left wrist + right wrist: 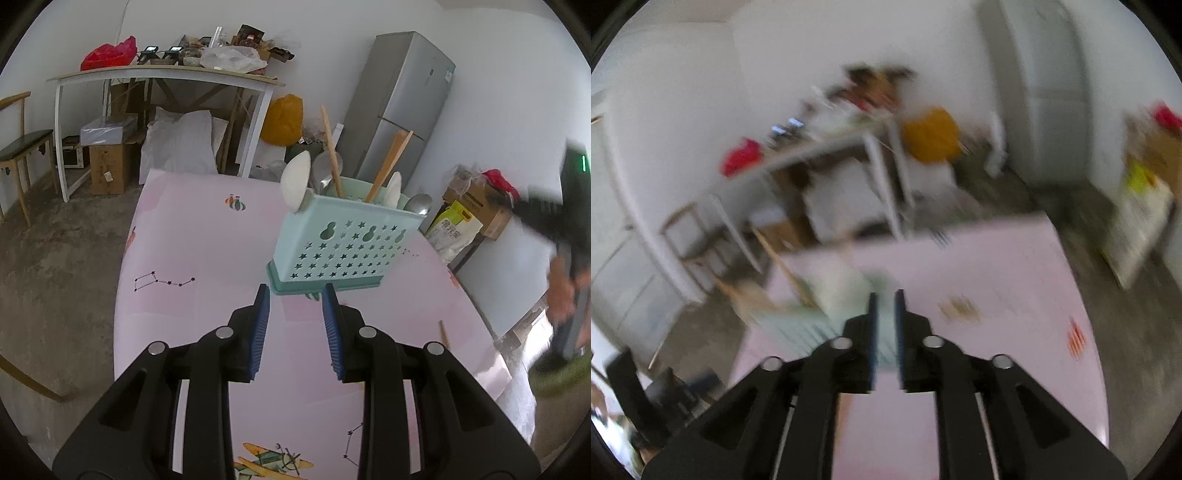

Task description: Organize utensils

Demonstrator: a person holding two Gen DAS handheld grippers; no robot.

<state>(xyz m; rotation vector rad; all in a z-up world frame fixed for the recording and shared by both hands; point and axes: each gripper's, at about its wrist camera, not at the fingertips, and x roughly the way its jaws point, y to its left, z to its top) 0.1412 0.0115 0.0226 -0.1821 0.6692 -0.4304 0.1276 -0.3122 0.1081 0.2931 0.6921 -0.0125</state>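
Caddy: the mint star-punched utensil caddy (341,245) stood near the table's (192,314) far right edge, holding wooden chopsticks (331,155), white spoons (297,179) and a steel spoon (419,204).
Handling: likely light, rigid, top-heavy; grip handles, not bowls.
Left gripper (295,295): partly open, empty, just short of the caddy's base.
Right gripper (885,301): blurred, narrow gap, nothing visibly held.

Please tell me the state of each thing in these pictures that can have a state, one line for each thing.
Caddy: upright on the pink table, loaded with utensils.
Wooden chopsticks: standing in the caddy, leaning.
White spoon: handle down, at the caddy's left end.
Metal spoon: bowl up, at its right end.
Left gripper: jaws open, empty.
Right gripper: jaws slightly apart, empty; view blurred.
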